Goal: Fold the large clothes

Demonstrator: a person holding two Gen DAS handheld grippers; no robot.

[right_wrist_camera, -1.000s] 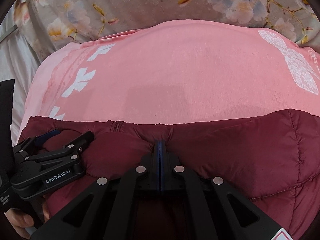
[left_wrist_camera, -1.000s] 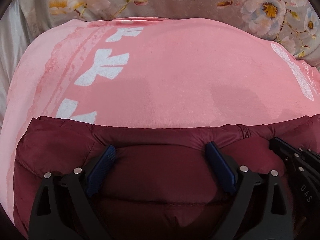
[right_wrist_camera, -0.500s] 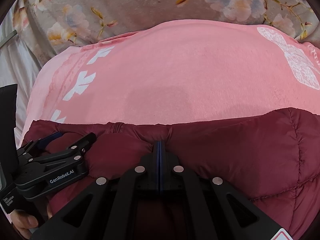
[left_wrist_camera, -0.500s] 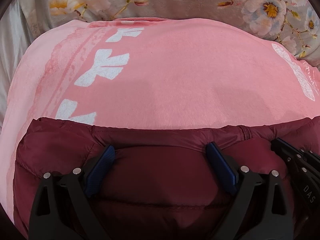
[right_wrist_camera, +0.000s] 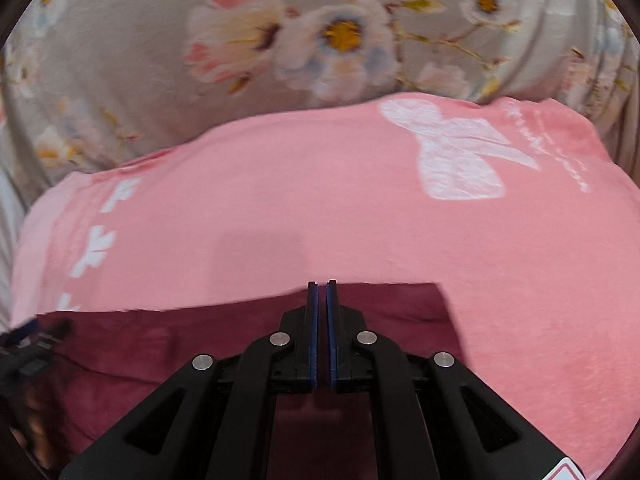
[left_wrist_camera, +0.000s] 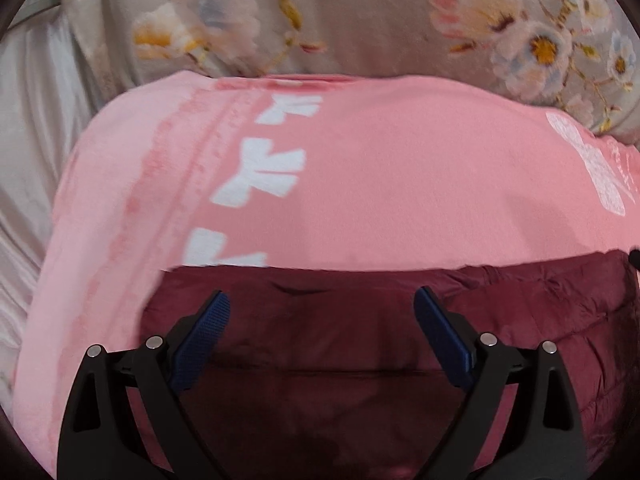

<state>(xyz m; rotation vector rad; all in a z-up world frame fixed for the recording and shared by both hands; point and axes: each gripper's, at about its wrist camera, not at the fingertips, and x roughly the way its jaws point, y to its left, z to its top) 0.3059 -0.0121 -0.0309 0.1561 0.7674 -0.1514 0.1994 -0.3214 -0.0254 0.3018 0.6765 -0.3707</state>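
Underneath everything, a grey floral bedspread fills the far part of both wrist views, its pale blossoms blurred. Spread over it lies a large pink blanket, printed with a column of white bow shapes along its left side and one bigger white motif toward its right. At the near edge of the blanket sits the maroon puffer jacket, a quilted, padded garment whose far edge runs straight across the pink fabric; in the right wrist view its right corner ends squarely against the blanket. The left gripper hovers over the jacket with its blue-padded fingers spread wide apart, nothing between them. The right gripper points at the jacket's far edge, its two fingers drawn almost together with only a thin slit separating the pads; whether any fabric is pinched in that slit cannot be told. At the left margin of the right wrist view, the left gripper appears again as a dark blur beside the jacket.
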